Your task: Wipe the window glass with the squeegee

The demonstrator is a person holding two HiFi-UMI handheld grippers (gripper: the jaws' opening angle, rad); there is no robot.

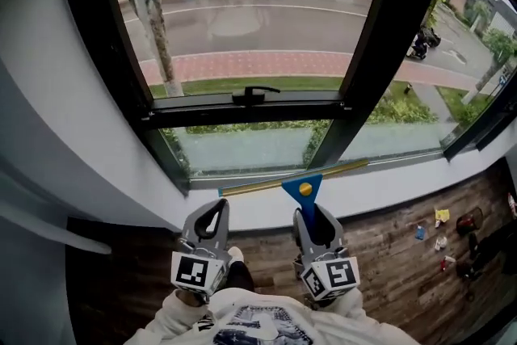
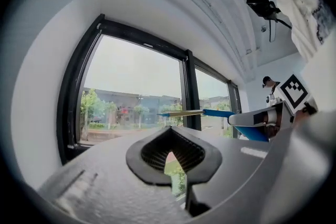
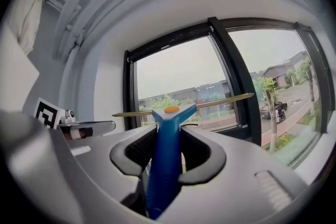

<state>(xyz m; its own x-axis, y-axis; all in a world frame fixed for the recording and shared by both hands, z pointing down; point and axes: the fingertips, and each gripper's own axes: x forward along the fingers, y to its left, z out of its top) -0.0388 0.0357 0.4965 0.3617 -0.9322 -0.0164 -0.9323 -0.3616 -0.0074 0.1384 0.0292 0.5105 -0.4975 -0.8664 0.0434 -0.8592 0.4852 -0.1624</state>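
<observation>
The squeegee (image 1: 304,190) has a blue handle with an orange dot and a long brass-coloured blade bar. My right gripper (image 1: 312,216) is shut on the handle, and the bar lies level along the bottom edge of the lower window pane (image 1: 242,148); contact with the glass cannot be told. In the right gripper view the handle (image 3: 165,165) runs up between the jaws of my right gripper (image 3: 167,136). My left gripper (image 1: 216,211) hangs beside it to the left, shut and empty (image 2: 170,157). From there the squeegee (image 2: 210,112) shows to the right.
The black window frame has a horizontal bar with a latch handle (image 1: 252,95) and a slanted mullion (image 1: 380,36). A white sill (image 1: 258,212) runs below the glass. Small items lie on the wooden floor (image 1: 440,226) at right. Another person (image 2: 269,84) stands in the background.
</observation>
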